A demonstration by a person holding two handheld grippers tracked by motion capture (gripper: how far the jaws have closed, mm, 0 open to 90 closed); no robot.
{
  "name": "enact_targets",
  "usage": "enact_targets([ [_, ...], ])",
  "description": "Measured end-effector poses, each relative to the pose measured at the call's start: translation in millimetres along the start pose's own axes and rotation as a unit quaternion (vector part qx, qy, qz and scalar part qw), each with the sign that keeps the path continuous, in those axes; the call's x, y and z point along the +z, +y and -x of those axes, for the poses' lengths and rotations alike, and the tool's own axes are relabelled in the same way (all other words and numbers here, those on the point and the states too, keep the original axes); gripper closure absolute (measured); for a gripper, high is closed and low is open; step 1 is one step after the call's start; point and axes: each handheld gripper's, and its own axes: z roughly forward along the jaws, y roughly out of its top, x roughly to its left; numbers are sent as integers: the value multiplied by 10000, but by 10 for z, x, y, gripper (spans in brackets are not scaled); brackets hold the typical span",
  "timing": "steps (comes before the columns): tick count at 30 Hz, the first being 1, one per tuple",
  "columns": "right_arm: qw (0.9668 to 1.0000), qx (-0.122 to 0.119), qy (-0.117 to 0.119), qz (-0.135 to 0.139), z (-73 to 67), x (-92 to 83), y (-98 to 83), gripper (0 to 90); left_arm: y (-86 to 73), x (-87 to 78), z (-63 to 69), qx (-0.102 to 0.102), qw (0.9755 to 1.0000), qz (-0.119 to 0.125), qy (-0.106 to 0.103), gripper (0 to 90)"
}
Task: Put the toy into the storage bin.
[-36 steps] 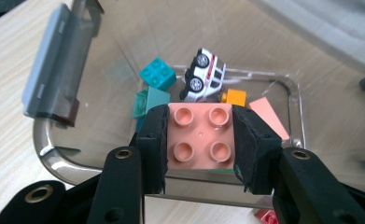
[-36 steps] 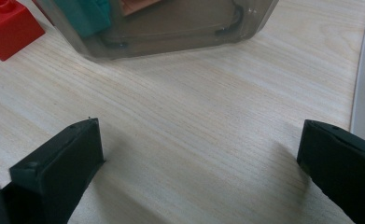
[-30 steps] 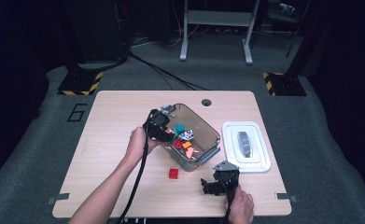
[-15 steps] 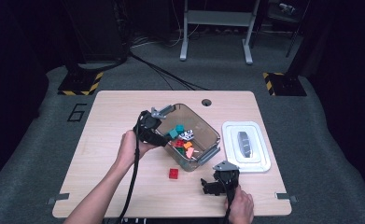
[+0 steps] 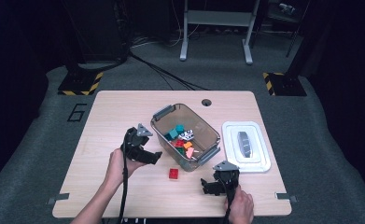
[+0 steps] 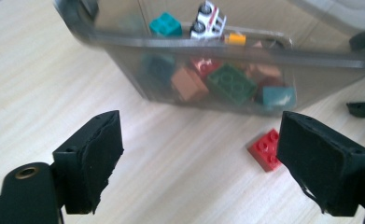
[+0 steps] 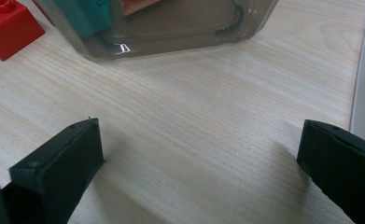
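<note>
The left gripper (image 5: 145,150) hangs low over the wooden counter (image 5: 105,121), just beside the near-left wall of the clear bin (image 5: 164,114), and its jaws have just been opening; they now stand wide apart with bare wood between them. In the left gripper view the red brick (image 6: 265,149) lies flat on the counter just inside the right-hand jaw, partly hidden by it, close to the bin's wall but not touching it. From above, that red brick sits alone on the counter in front of the bin, between the 2 grippers. The right gripper (image 5: 217,182) rests near the counter's front edge, below the bin's near-right corner, with its jaws spread wide over bare wood and nothing between them. Inside the bin lie mixed blocks in teal, green, orange and red, along with a small white toy car (image 6: 208,19). To the right of the bin, apart from it, the white lid (image 5: 245,147) lies flat on the counter.
</note>
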Motion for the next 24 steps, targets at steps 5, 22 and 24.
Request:
enact_targets([
  [5,10000,2,0,0,0,0,0,0,-196,131,92,-117,9999,94,-27,109],
  [22,10000,-2,-1,1,0,0,0,0,-538,769,616,-122,9999,17,-40,41],
  [24,10000,-1,-1,1,0,0,0,0,-549,818,656,-123,9999,30,-11,55],
])
